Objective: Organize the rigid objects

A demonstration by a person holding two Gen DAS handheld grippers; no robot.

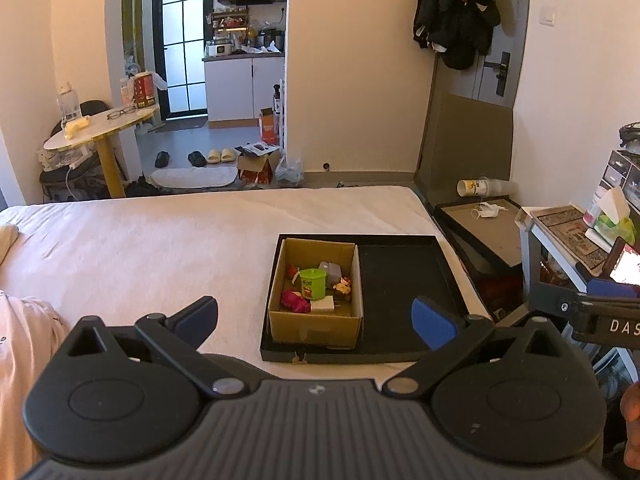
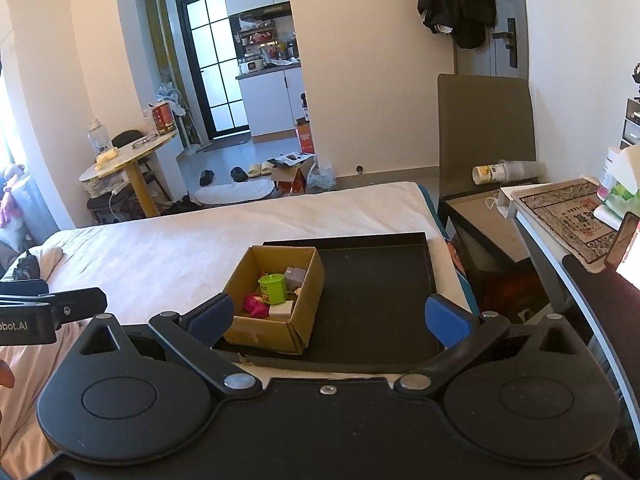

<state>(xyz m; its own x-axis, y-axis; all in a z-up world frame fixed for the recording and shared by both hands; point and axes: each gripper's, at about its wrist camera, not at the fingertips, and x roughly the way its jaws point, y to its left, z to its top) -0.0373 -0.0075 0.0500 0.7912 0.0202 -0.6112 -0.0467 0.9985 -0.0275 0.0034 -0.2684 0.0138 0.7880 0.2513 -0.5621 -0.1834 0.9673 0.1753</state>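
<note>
Hovering above the bed [image 1: 160, 240], the left gripper [image 1: 316, 322] has its blue-padded fingers [image 1: 434, 326] spread wide with nothing between them, and the right gripper [image 2: 330, 318] is spread just as wide and equally empty. A cardboard box [image 1: 316, 326] sits in the left half of a black tray [image 1: 400, 280] lying on the bed, holding small toys: a green bin [image 1: 313, 282] with an unreadable label, a grey block [image 1: 331, 270], a pink piece [image 1: 294, 300] and a white block [image 1: 323, 305]. Lettering "DAS" shows on the right gripper's body in the left view; "obot.AI" appears on the left gripper's body in the right view.
</note>
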